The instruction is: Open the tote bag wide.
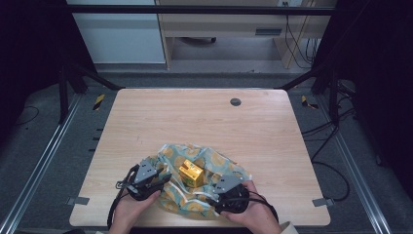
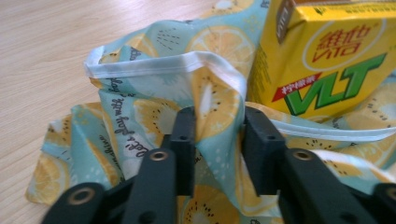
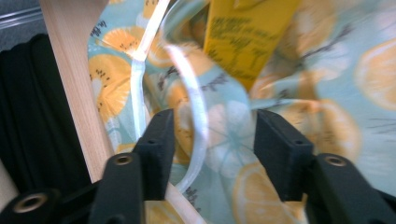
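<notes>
Yellow drink carton [image 1: 191,175] upright at the middle of a crumpled cloth [image 1: 214,163], light blue with a lemon-slice print and white hem, near the front edge of a wooden table [image 1: 195,117]. Apparent work in hand: gathering the cloth up around the carton, hence a gripper at each side.

Left gripper [image 1: 163,176] just left of the carton, jaws partly closed with a raised fold of cloth [image 2: 212,116] bunched between them; pads against the fold on both sides, so probably a pinch on it, the fold presumably lifted so that the hem can be drawn up beside the carton [image 2: 327,60].

Right gripper [image 1: 214,191] at the cloth's near right corner, close to the table edge [image 3: 70,74]; jaws moderately apart, cloth and a loop of white hem [image 3: 198,116] lying between them without being pressed, so no grip there as yet. View blurred; carton [image 3: 247,37] just beyond the jaws.

Hands entering from the near side, one behind each gripper. Small dark round fitting [image 1: 235,102] far off toward the table's back edge, well apart from the work.
</notes>
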A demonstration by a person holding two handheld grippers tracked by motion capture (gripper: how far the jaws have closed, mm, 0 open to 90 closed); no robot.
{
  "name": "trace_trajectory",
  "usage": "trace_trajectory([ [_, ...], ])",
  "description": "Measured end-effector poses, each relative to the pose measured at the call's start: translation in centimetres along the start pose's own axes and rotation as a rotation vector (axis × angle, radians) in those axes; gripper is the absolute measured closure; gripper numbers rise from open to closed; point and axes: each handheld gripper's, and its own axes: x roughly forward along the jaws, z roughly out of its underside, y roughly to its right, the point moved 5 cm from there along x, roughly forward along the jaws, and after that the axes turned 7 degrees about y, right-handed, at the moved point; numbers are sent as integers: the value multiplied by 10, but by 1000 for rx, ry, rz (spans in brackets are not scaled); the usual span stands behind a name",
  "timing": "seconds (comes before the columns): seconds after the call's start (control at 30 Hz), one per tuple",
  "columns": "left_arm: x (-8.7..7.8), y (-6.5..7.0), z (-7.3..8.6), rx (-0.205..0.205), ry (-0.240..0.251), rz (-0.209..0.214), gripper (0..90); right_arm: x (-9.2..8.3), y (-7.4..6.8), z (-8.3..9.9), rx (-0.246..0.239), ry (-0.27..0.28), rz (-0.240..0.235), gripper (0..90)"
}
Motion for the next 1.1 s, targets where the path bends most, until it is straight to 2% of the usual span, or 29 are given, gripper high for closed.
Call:
trace_trajectory([
  [0.17, -1, 2, 2, 16, -14, 10, 777, -15, 15, -5, -5, 28, 45, 405],
  [0.27, -1, 3, 2, 23, -16, 8, 800, -24, 27, -8, 20, 32, 82, 388],
  [0.33, 0, 5, 2, 29, -19, 11, 807, -29, 34, -11, 36, 48, 86, 376],
  [0.47, 0, 8, 3, 38, -24, 18, 810, -31, 51, -15, 64, 56, 116, 349],
  [0.57, 0, 9, 3, 42, -24, 15, 810, -23, 67, -18, 79, 46, 148, 324],
  [0.7, 0, 9, 3, 43, -28, 18, 814, -4, 89, -22, 96, 26, 155, 277],
  [0.83, 0, 10, 4, 50, -31, 22, 819, 16, 103, -26, 119, 16, 128, 225],
  [1.0, 0, 13, 4, 65, -37, 34, 850, 33, 106, -29, 141, 7, 85, 193],
  [1.03, 0, 14, 4, 69, -43, 36, 859, 36, 106, -28, 142, -2, 77, 208],
  [1.1, 0, 14, 5, 70, -48, 41, 868, 41, 105, -27, 146, -10, 59, 333],
])
